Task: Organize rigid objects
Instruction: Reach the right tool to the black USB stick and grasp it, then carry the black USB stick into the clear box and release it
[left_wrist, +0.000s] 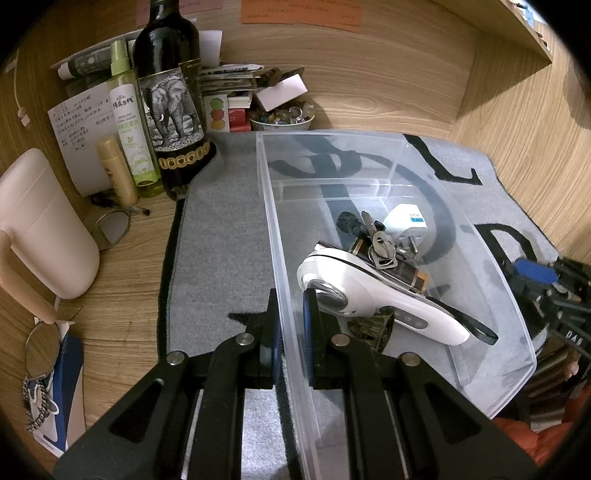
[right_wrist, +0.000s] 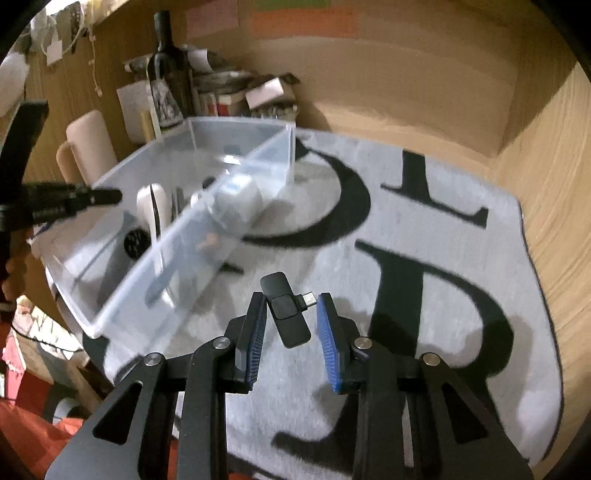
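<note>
A clear plastic bin (left_wrist: 266, 192) stands on a grey mat (left_wrist: 218, 236). It holds a white handheld device (left_wrist: 373, 299), a bunch of keys (left_wrist: 382, 249), a white plug adapter (left_wrist: 406, 221) and other small items. My left gripper (left_wrist: 291, 314) is shut on the bin's left wall. In the right wrist view the bin (right_wrist: 207, 206) is at the left. My right gripper (right_wrist: 291, 317) is open around a small black USB-C dongle (right_wrist: 286, 310) that lies on the mat (right_wrist: 424, 258); its pads stand apart from it.
On the wooden desk left of the mat stand a dark wine bottle (left_wrist: 171, 99), a green spray bottle (left_wrist: 129, 122), a beige tube (left_wrist: 117, 170), a pink jug (left_wrist: 40, 225), papers and a bowl of trinkets (left_wrist: 282, 118). Wooden walls close the back and right.
</note>
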